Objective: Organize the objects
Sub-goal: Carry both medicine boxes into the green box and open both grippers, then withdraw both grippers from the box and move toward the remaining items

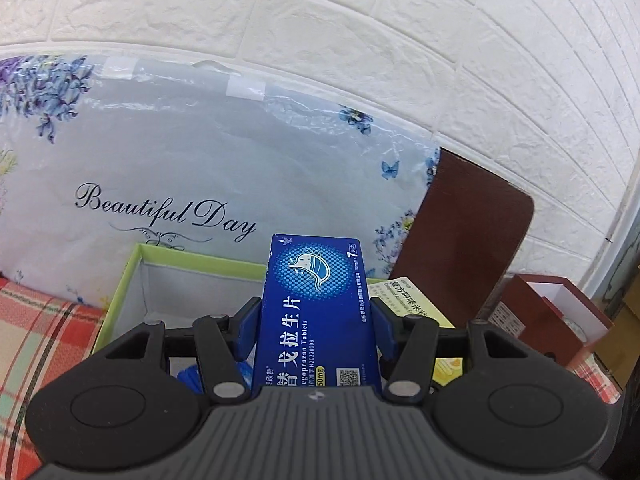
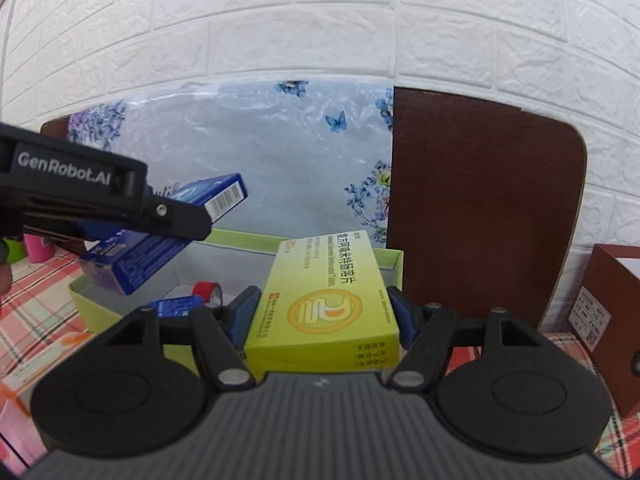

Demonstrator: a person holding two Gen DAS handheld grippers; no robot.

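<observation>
The left tool (image 1: 316, 316) is clenched on a dark blue rectangular cardboard tablet box (image 1: 316, 312), its pads pressing the box's 2 long sides. The box juts forward above the open light-green cardboard storage box (image 1: 120, 284) just below and ahead. To its right, the right tool (image 2: 322, 312) grips a yellow-green rectangular cardboard medicine box (image 2: 328, 300) the same way, over that storage box's right end. Inside lie a red tape roll (image 2: 207, 293) and a smaller blue packet (image 2: 176, 306). Best, I judge, to lower each box flat onto bare floor of the storage box, left one first, clear of the roll, and only then release.
</observation>
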